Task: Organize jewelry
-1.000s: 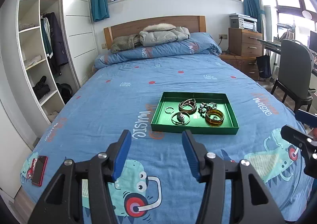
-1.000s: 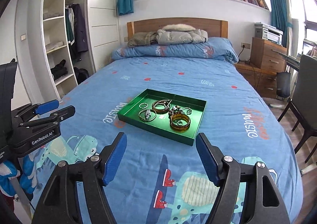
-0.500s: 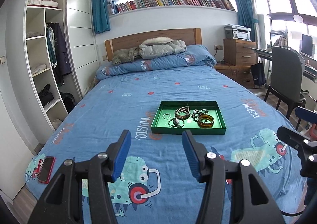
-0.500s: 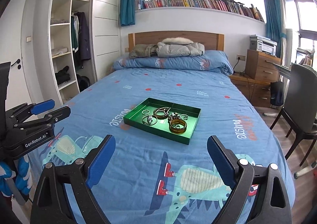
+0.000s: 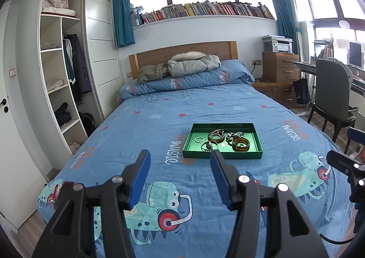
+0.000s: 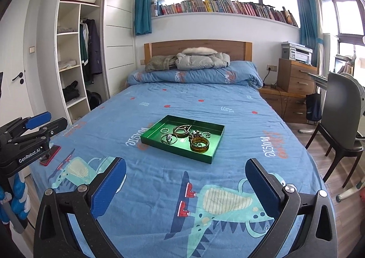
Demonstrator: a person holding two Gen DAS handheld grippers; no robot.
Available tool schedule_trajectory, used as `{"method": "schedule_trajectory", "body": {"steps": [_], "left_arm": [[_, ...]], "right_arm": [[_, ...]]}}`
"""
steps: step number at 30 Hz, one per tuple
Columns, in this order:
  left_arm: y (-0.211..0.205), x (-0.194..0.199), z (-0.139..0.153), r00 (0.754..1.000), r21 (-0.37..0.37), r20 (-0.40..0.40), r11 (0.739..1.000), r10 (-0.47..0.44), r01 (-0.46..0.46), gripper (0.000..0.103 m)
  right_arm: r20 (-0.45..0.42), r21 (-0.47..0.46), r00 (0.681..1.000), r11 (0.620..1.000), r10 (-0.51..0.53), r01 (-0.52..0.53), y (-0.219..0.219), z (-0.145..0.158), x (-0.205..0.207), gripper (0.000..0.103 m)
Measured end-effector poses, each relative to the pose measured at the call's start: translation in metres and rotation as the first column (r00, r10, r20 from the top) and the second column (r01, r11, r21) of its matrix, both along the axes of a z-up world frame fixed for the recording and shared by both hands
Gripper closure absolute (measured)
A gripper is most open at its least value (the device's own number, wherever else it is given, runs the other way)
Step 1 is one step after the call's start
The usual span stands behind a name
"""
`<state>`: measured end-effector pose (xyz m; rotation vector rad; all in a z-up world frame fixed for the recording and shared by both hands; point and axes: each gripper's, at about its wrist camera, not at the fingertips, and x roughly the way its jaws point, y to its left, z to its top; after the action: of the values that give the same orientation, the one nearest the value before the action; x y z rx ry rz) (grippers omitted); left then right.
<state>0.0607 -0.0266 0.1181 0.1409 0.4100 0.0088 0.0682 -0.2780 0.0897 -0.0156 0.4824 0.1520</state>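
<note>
A green tray (image 5: 222,155) sits flat on the blue cartoon-print bedspread (image 5: 159,125), roughly in the middle of the bed and well ahead of both grippers. Inside it lies the jewelry: a wide amber-brown bangle (image 5: 241,144) at the near right, a darker beaded bracelet (image 5: 215,135) toward the middle, a thin silver ring (image 5: 199,139) at the left, a hoop with a small charm (image 5: 208,145) at the near left, and a cluster of small beaded pieces (image 5: 230,136) between the bracelet and the bangle; these are too small to tell apart with any certainty. The left gripper (image 5: 180,173) hangs above the foot of the bed, its blue-padded jaws apart with nothing between them, only the bedspread showing through the gap. The right gripper (image 6: 186,174) is likewise over the near end of the bed, its jaws opening very wide and empty, framing the tray from a distance. From the right wrist view the left gripper appears at the left edge, and just beyond it a red phone (image 6: 50,152) lies on the bed's near left corner. A grey puffer jacket (image 5: 194,65) and an olive garment (image 5: 150,72) are heaped on the folded duvet against the wooden headboard (image 5: 182,52). An open wardrobe (image 5: 61,71) stands to the left, a row of books (image 5: 205,9) lines the ledge under the window, and a dark chair (image 5: 330,93) stands at the right beside the bed.
</note>
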Motion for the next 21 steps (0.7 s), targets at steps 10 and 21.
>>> {"method": "schedule_trajectory", "body": {"steps": [10, 21], "left_arm": [[0.002, -0.012, 0.006, 0.999, 0.000, 0.048, 1.000, -0.017, 0.017, 0.051], [0.004, -0.010, 0.004, 0.999, 0.004, 0.044, 1.000, -0.022, 0.022, 0.051]], "right_arm": [[0.039, -0.003, 0.999, 1.000, -0.012, 0.012, -0.004, 0.007, -0.009, 0.000], [0.050, -0.008, 0.998, 0.999, -0.034, 0.035, -0.008, 0.005, -0.008, 0.000]]}}
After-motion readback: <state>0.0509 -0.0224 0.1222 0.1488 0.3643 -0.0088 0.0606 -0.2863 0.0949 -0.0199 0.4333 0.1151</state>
